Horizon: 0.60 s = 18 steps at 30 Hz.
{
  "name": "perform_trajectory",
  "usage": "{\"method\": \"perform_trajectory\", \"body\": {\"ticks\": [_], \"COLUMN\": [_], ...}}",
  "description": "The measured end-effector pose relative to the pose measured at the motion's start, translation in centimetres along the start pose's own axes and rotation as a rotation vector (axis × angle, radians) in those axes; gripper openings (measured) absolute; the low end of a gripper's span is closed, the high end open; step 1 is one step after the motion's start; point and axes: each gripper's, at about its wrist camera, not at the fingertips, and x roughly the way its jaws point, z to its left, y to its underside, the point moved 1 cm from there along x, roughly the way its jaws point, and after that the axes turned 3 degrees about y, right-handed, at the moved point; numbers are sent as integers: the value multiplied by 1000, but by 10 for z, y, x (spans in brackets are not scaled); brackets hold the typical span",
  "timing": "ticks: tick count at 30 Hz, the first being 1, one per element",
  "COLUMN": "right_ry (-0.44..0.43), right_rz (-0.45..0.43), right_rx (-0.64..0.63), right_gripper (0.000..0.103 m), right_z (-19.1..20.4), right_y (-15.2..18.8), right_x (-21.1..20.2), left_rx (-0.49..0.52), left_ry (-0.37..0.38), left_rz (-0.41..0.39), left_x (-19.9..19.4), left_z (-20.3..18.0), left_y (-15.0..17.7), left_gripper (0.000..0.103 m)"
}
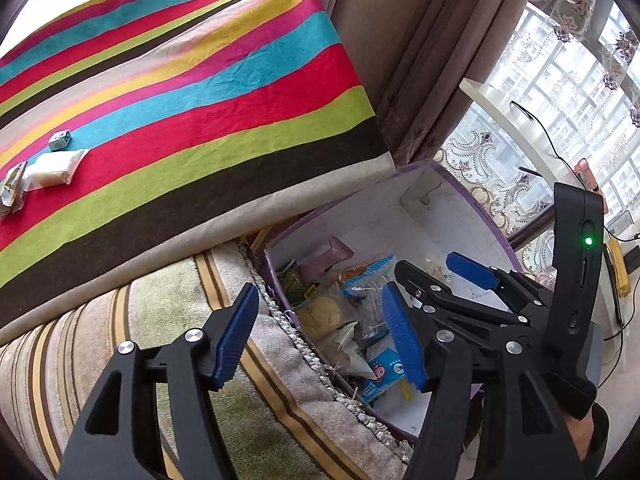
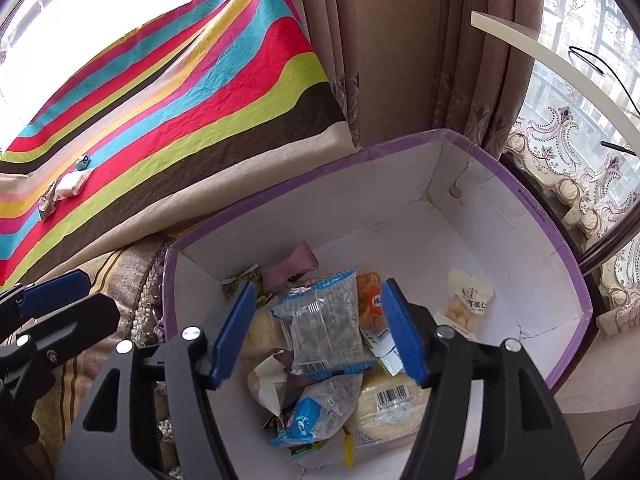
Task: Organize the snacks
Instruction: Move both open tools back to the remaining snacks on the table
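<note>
A white box with a purple rim (image 2: 552, 220) holds a pile of snack packets. On top lies a clear packet with blue edges (image 2: 324, 328), and a small white nut packet (image 2: 466, 300) lies apart to its right. My right gripper (image 2: 320, 330) hangs open over the pile, its blue pads either side of the clear packet and not pressing it. My left gripper (image 1: 322, 336) is open and empty over the box's near rim (image 1: 312, 344) and the cushion edge. On the striped cloth (image 1: 200, 100) lie a white packet (image 1: 52, 170), a small blue box (image 1: 60, 140) and another packet (image 1: 12, 192).
A striped plush cushion (image 1: 140, 340) lies left of the box. Brown curtains (image 2: 400, 60) hang behind, with a lace curtain and window at right. A white curved ledge (image 2: 560, 60) with a black cable runs above the box. A hand (image 1: 580, 440) holds the right gripper.
</note>
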Motion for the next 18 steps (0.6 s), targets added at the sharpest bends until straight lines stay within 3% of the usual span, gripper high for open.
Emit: {"method": "perform_trajectory", "body": {"ticks": [9,18], "right_ry": [-62,-149], "right_rz": [-38,-92], "right_rx": [-91,-239], "right_gripper": [76,77], "right_z": [48,125], "right_y": [-12,-26], "right_x": [-15,-33], "left_rx": [-128,-424], "left_ry": [-109,-207], "left_rz": [-90,-200], "left_x": [-33,-80], "left_z": [59,167], "left_y": [-8,0], "left_gripper": [69,71]}}
